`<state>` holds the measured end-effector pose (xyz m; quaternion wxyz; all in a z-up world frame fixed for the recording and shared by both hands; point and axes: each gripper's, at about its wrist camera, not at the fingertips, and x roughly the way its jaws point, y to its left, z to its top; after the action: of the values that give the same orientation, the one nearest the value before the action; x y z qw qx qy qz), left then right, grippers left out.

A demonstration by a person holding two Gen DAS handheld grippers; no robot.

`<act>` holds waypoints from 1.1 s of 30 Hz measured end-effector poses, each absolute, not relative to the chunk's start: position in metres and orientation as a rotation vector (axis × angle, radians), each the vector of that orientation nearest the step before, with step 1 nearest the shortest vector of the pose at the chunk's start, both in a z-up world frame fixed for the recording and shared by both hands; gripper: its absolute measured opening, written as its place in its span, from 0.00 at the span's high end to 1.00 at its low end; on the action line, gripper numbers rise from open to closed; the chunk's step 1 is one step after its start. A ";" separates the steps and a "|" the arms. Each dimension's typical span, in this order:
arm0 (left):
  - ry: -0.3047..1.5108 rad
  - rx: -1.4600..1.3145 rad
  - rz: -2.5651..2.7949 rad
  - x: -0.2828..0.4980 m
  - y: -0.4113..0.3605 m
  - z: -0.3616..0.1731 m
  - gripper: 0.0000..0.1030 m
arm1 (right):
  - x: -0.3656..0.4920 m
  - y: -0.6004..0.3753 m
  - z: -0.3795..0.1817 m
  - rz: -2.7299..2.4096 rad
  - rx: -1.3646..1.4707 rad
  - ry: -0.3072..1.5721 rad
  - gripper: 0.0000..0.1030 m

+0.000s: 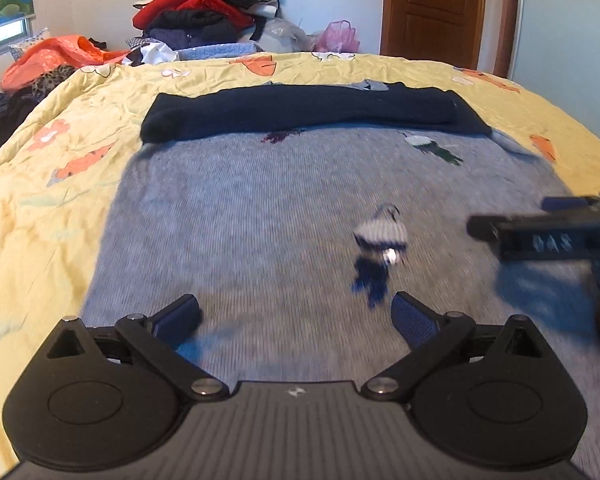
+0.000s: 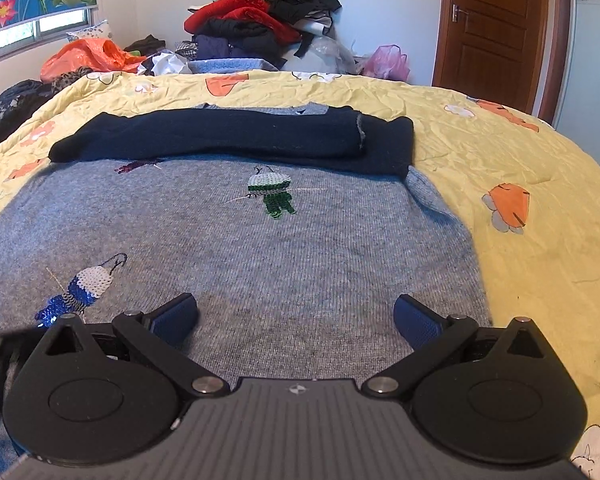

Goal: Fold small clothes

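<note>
The left gripper [image 1: 296, 316] is being held nearest the lens in the left wrist view, its blue-padded fingers [image 1: 414, 322] spread wide with nothing between them. Directly beneath and ahead of it, a grey knit sweater [image 1: 260, 208] is lying flat on the yellow floral quilt [image 1: 60, 184], so that the open jaws are being framed by grey knit alone (this view is blurred by motion). A blue-and-white sequin figure [image 1: 378, 250] on the sweater is being seen just beyond the right-hand finger. The right gripper [image 1: 540, 236] is showing at the right edge of this view, above the sweater's right part.

In the right wrist view the right gripper [image 2: 296, 316] is likewise being held wide open and empty over the near part of the sweater [image 2: 300, 256], close to the garment's right edge. The navy sleeves [image 2: 236, 134] are lying folded across the far end of the sweater, well apart from both grippers. A green sequin figure [image 2: 274, 194] is sitting between the sleeves and the claw. Beyond the quilt [image 2: 540, 200], a pile of clothes [image 2: 260, 20] is being seen against the wall, with a wooden door [image 2: 496, 28] to its right.
</note>
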<state>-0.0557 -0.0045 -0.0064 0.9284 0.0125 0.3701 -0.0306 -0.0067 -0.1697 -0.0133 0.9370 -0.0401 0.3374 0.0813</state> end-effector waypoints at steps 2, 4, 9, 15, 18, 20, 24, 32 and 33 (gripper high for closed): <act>0.761 0.023 -0.066 -0.064 -0.002 -0.006 0.00 | -0.007 -0.170 -0.013 0.166 -0.082 0.690 0.00; 0.758 0.031 -0.074 -0.074 -0.002 -0.006 0.00 | -0.007 -0.170 -0.013 0.166 -0.082 0.689 0.00; 0.739 0.035 -0.086 -0.091 0.001 -0.007 0.00 | -0.007 -0.170 -0.013 0.166 -0.082 0.689 0.00; 0.755 0.031 -0.085 -0.102 0.004 -0.004 0.00 | -0.013 -0.175 -0.011 0.167 -0.073 0.704 0.00; 0.773 0.025 -0.106 -0.116 0.012 -0.001 0.00 | -0.045 -0.182 -0.005 0.216 -0.068 0.740 0.00; 0.778 0.009 -0.119 -0.132 0.022 0.000 0.00 | -0.080 -0.188 -0.004 0.301 -0.117 0.741 0.00; 0.794 -0.051 -0.128 -0.165 0.051 0.006 0.00 | -0.154 -0.208 0.000 0.461 -0.216 0.768 0.00; 0.892 -0.427 -0.108 -0.181 0.133 0.013 0.00 | -0.192 -0.304 0.049 0.439 0.161 0.879 0.00; 0.890 -0.484 -0.117 -0.180 0.141 0.014 0.00 | -0.185 -0.319 0.049 0.416 0.261 0.907 0.00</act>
<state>-0.1802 0.1412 0.0135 0.8729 -0.2317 0.4258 -0.0560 -0.1845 -0.3188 0.0485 0.8700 0.1248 0.4336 0.1989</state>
